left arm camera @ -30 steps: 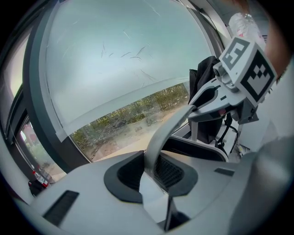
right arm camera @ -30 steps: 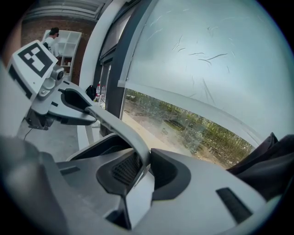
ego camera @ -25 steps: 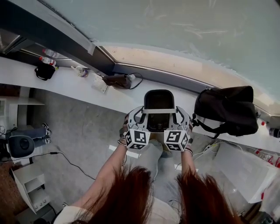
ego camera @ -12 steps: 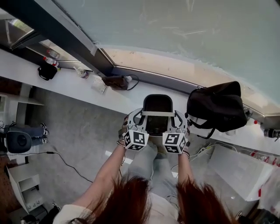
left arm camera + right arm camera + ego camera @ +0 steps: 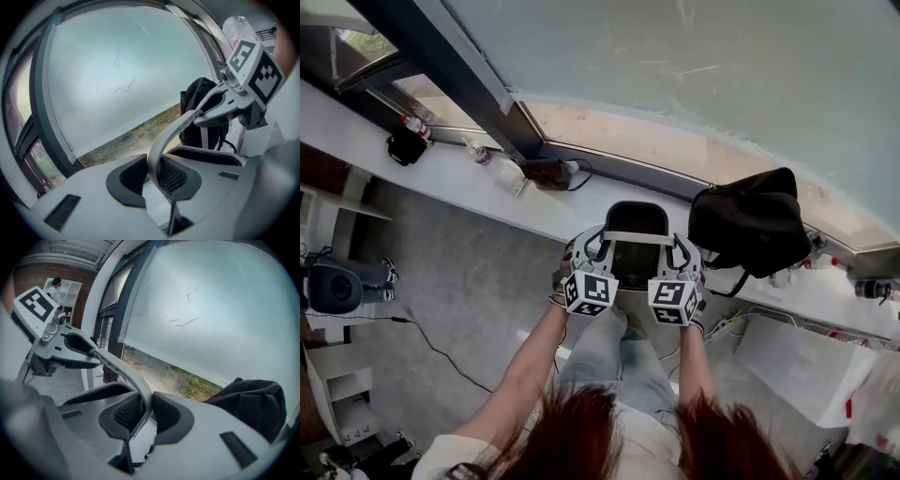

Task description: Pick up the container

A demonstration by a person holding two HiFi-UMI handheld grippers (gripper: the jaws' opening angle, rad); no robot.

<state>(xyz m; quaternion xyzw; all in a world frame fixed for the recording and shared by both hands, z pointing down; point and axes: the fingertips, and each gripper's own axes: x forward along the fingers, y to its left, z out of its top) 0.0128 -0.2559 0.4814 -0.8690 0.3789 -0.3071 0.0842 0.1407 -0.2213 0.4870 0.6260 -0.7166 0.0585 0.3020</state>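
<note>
The left gripper [image 5: 153, 165] is clenched on the grey handle [image 5: 165, 135] of the container [image 5: 637, 220]. Its two dark ribbed pads press on either side of the band, which arches away toward the other tool. The right gripper [image 5: 143, 411] is clamped on the same band from the opposite end, its pads closed on it in the same way.

In the head view the two grippers sit side by side, well apart, with the handle running straight across between their tips. Their marker cubes, one on the left [image 5: 589, 292] and one on the right [image 5: 675, 302], face up toward the camera. The container is a black tub with a grey rim. It hangs from the handle between the two grippers, in front of the person and at the near edge of the white ledge [image 5: 469, 183]. Whether its base touches the ledge cannot be told.

The person's left forearm [image 5: 532, 361] and right forearm [image 5: 696, 361] reach forward to the tools, with reddish-brown hair [image 5: 581, 431] at the bottom of the view.

Just to the right of the container, a black bag [image 5: 748, 230] lies slumped on the ledge. Further left along the ledge are a brown object with a cable [image 5: 546, 172], a small bottle [image 5: 473, 150] and a black pouch [image 5: 405, 147]. Behind the ledge rises a large frosted window pane [image 5: 675, 75], with a dark frame post [image 5: 450, 66] on its left. Below the ledge lies a grey floor [image 5: 459, 281]
</note>
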